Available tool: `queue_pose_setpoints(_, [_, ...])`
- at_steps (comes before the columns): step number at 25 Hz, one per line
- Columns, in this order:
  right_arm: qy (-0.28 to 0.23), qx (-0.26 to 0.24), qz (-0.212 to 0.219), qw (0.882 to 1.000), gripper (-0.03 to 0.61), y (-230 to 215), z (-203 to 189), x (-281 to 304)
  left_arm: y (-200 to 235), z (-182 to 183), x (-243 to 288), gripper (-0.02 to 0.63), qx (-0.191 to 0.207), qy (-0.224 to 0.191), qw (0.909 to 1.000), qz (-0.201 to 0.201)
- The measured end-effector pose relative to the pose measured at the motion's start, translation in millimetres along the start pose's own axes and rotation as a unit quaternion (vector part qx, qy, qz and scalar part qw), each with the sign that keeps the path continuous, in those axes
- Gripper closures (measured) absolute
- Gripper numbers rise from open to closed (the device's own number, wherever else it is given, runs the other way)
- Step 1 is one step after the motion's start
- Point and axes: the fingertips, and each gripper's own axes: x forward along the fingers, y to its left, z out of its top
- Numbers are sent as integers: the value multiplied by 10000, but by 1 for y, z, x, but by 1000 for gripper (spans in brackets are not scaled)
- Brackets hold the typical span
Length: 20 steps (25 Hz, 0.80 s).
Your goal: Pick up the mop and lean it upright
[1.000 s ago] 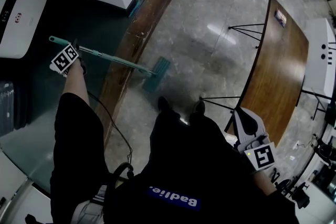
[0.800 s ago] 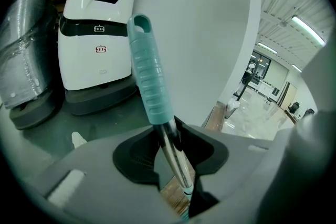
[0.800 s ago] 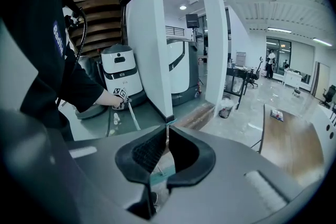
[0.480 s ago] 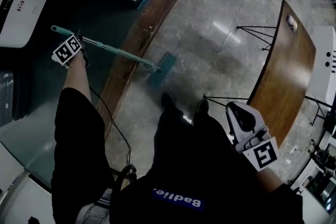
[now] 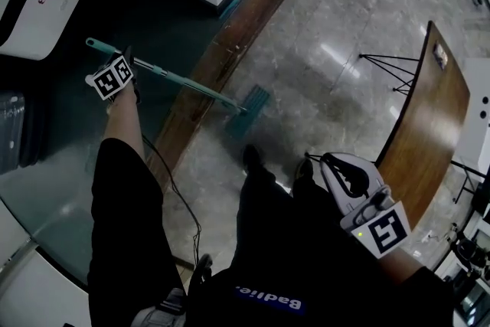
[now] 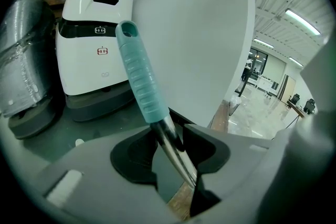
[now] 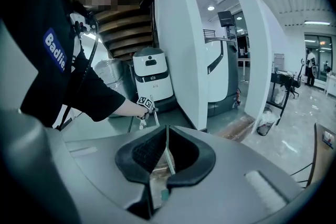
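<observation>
While the jaws of the left claw (image 6: 170, 149) have just been opening, the mop (image 6: 140, 78) pole lies loosely between them, and a gap is seen at one pad. The mop stands tilted toward the white column (image 6: 199, 34), with its head on the floor near that column; contact with the column cannot be told. The right claw (image 7: 165, 157) is closed and empty, well apart from the column. Only full release is judged to be left.

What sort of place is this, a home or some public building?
Most likely a large office or commercial lobby: a polished stone floor, a white service robot parked beside a broad white pillar, and a long wooden table.
</observation>
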Motion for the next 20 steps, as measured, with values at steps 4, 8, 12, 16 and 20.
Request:
queue_pose_setpoints(4, [31,-78,-4,10000,557,-2,3,8,0,-1,-4,437,165,-130,9997,102])
queue_pose_setpoints(8, [77,-91,17,9999,557,-3,2,15,2,-6,-10,428,249,-153,9994,181])
queue_pose_setpoints(12, [53,-116,117,9999,551,4,5,22,5,-9,-11,414,289,-77,9993,213])
queue_pose_setpoints(16, [111,-78,109,9998,549,5,1,21,7,-17,-13,391,230,9,9994,268])
queue_pose_setpoints(20, [122,-61,118,9998,548,7,-2,21,6,-22,-16,388,163,-46,9996,210])
